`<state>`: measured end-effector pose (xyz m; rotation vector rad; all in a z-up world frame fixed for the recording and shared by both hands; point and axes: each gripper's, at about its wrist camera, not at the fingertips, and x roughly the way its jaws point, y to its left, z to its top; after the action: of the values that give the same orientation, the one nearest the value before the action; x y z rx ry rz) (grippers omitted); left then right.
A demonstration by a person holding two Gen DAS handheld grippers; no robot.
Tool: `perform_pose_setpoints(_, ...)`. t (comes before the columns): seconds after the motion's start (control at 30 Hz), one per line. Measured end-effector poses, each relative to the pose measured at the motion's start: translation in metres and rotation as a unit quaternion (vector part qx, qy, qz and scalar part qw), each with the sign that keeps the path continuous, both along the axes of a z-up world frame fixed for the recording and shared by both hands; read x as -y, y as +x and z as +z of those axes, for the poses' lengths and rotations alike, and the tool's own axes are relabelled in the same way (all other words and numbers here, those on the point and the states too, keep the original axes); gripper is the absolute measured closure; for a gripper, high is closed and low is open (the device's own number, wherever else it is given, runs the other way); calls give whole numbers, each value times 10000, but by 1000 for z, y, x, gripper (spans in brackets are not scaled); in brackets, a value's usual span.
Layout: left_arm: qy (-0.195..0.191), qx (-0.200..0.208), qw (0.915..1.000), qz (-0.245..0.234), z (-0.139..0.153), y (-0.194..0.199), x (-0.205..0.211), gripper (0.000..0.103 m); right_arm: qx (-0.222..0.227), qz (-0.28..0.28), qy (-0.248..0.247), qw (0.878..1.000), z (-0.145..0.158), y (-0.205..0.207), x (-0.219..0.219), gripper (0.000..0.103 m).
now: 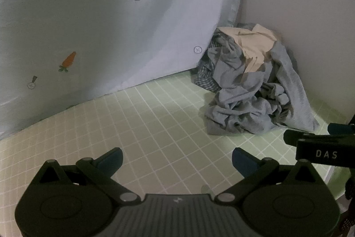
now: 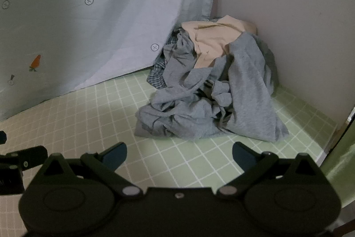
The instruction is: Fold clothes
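A dim corner with a green checked surface

A pale green surface with a white grid pattern (image 1: 168,117) runs back to a corner, where a plain off-white wall (image 2: 288,3) stands on the right. On the left hangs a light blue cloth printed with small orange carrots and round grey symbols (image 2: 111,21), its lower edge meeting the surface. Light is low, brightest toward the corner.

Clothes piles: one (image 2: 208,90)
Garment colours showing in the pile: three, namely grey (image 2: 250,90), beige (image 2: 213,41), blue check (image 2: 158,77)
Hanging printed sheets: one (image 2: 111,26)
Tongs: two, left (image 1: 177,162) and right (image 2: 179,158)
Carrots on the sheet, left wrist view: two
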<state>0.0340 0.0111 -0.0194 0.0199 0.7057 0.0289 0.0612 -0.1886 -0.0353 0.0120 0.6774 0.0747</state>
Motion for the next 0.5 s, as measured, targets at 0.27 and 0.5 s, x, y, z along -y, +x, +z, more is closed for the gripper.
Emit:
perform_pose_setpoints(0.27,-33,-55,10000,12,-5,29,10,0,-48,62,-53,10000,-5,27,6,1)
perform_pose_setpoints(0.5,-163,-224,9995,163,-17,82,13,0,-116,18,-166,9998,-10,80,14,1)
